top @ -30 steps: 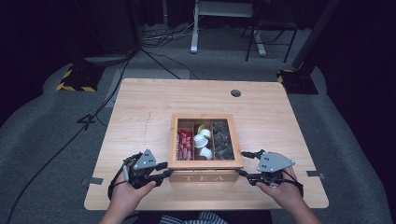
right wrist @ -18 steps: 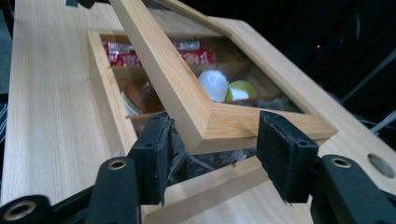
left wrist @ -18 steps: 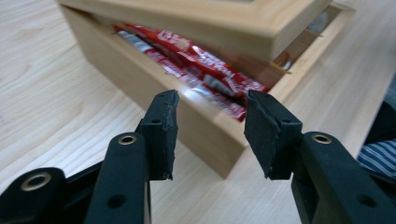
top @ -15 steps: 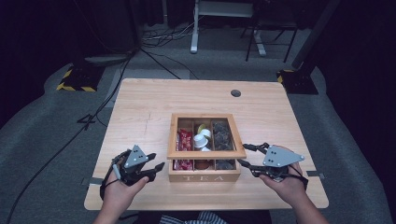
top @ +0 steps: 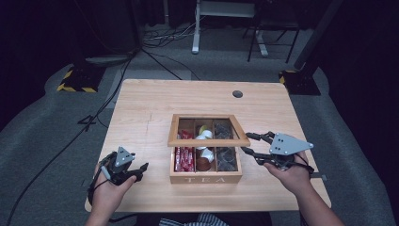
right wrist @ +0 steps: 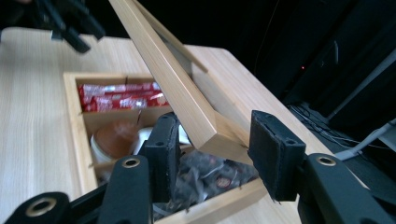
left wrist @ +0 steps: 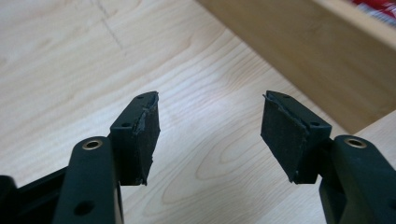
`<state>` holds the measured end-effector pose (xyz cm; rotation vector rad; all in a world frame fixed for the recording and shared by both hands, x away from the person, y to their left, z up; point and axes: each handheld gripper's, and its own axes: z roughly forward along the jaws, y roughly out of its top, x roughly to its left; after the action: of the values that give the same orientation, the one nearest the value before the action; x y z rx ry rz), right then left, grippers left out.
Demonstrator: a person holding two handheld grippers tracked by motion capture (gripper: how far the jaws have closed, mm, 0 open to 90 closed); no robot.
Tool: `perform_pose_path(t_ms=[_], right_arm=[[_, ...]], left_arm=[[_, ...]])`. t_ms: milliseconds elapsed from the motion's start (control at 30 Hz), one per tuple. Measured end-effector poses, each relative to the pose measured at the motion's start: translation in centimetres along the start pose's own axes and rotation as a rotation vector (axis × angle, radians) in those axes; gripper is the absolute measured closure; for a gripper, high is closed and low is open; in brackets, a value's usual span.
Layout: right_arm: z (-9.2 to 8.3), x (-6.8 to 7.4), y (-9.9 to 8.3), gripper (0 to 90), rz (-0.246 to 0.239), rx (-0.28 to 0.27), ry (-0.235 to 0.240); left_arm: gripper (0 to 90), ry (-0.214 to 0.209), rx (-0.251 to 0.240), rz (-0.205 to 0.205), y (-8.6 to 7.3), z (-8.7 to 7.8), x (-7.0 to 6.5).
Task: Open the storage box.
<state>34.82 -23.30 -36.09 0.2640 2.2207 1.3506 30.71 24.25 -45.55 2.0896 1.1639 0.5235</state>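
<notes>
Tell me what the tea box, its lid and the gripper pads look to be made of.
Tea box: pale wood, matte, grain visible, TEA lettered on the front.
Lid: matching wooden frame; its middle looks like clear glass or plastic, since the contents show through in the high view.
Left gripper pads: black, dull, probably rubber or foam, with frayed edges.

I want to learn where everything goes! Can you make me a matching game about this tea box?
Things:
1. lid
2. red packets
3. dark tea bags
4. round pods

Places or states, as the high view shows them:
A. middle compartment
B. tilted up, half open
C. right compartment
D. left compartment

Pairs: 1-B, 2-D, 3-C, 4-A
</notes>
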Motion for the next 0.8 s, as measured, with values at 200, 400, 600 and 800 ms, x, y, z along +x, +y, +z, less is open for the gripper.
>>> perform_pose_path(t_ms=[200,400,600,800], right_arm=[[0.6,-1.7,0.8,55.0,0.047,-0.044,0.008],[1.6,-2.9,1.7,55.8,0.06,-0.072,0.006],[2.1,-4.3,2.4,56.0,0.091,-0.094,-0.005],[2.4,-5.4,3.0,56.3,0.103,-0.094,-0.011]], left_arm=[[36.0,0.055,0.063,0.005,-1.4,1.2,1.3],[35.3,0.058,0.07,-0.026,-2.1,1.7,2.2],[33.5,0.045,0.066,-0.045,-2.5,2.0,2.7],[32.3,0.024,0.058,-0.076,-2.7,2.2,2.9]])
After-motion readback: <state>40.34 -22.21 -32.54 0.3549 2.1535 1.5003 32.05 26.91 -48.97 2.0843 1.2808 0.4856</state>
